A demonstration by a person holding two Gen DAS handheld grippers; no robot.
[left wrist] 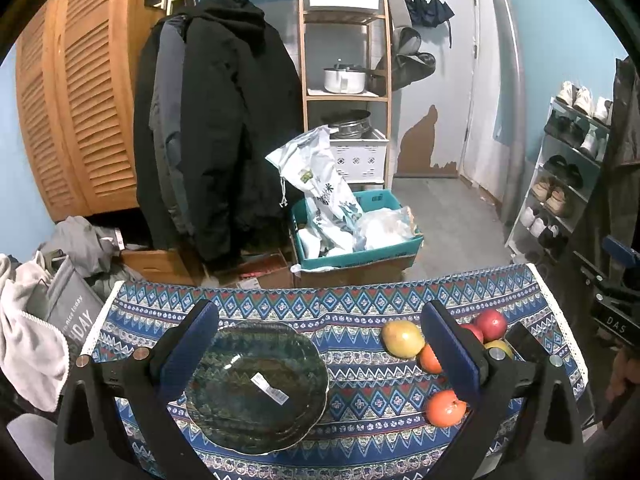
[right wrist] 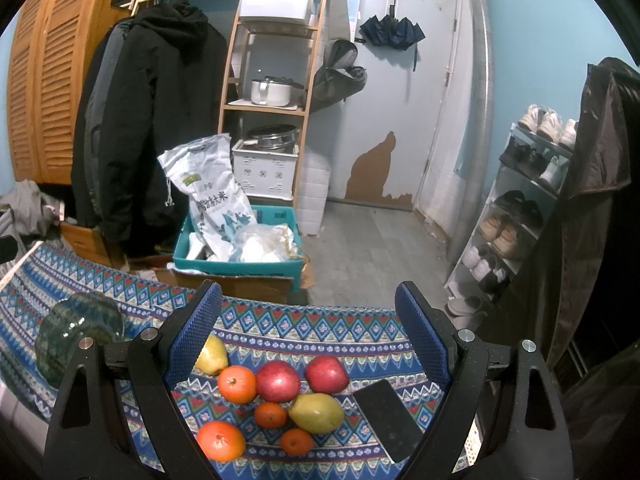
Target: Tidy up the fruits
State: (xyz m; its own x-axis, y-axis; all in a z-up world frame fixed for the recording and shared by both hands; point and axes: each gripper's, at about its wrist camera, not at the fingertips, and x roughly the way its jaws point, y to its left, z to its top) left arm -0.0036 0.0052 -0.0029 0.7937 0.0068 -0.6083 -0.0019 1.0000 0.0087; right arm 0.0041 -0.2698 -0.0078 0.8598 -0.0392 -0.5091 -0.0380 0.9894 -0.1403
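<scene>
A dark green glass plate [left wrist: 256, 388] lies on the patterned tablecloth [left wrist: 360, 372]; it also shows at the left in the right wrist view [right wrist: 76, 336]. Fruit lies loose to its right: two red apples [right wrist: 278, 381] [right wrist: 326, 374], two yellow-green pears [right wrist: 316, 412] [right wrist: 212, 354] and several oranges [right wrist: 237, 384]. My left gripper [left wrist: 318, 354] is open above the plate's right side, empty. My right gripper [right wrist: 310, 340] is open above the fruit pile, empty. In the left wrist view a pear [left wrist: 402, 338] and an orange [left wrist: 444, 408] show beside the right finger.
A black phone [right wrist: 386, 418] lies on the cloth right of the fruit. Beyond the table's far edge stand a teal crate [right wrist: 240, 256] with bags, hanging coats [left wrist: 208, 128], a wooden shelf [left wrist: 344, 80] and a shoe rack [right wrist: 516, 216].
</scene>
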